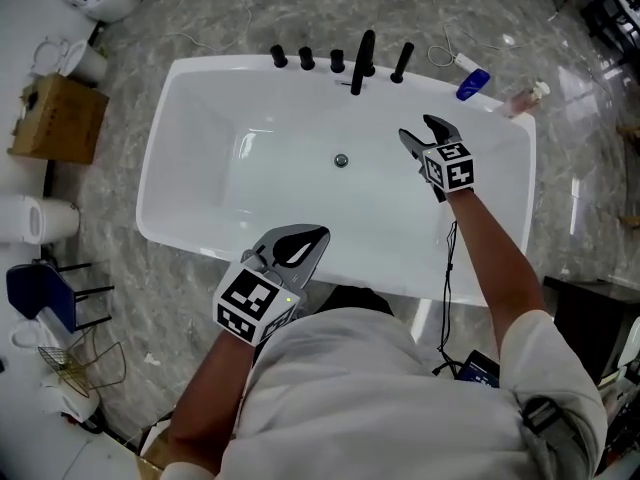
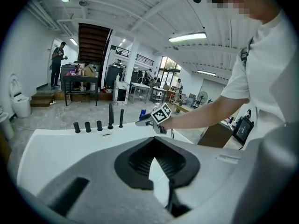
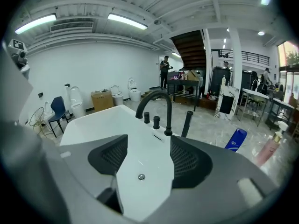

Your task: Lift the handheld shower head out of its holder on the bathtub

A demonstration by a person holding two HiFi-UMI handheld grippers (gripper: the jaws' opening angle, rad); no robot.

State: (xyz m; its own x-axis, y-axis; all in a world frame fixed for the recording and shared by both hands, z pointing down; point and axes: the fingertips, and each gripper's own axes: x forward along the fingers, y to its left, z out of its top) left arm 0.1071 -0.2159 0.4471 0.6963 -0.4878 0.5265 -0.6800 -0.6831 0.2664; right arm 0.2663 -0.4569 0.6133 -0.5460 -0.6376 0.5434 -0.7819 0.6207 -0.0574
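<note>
The black handheld shower head stands upright in its holder on the far rim of the white bathtub, just right of the curved black faucet. My right gripper hovers over the tub's right side, short of the shower head, open with nothing between its fingers. In the right gripper view the shower head rises ahead, a little right of the right gripper. My left gripper is over the tub's near rim, jaws shut and empty. From the left gripper the shower head is far off.
Three black knobs line the rim left of the faucet. A blue bottle and a pink bottle lie on the floor behind the tub's far right corner. A cardboard box, toilets and a blue chair stand at the left.
</note>
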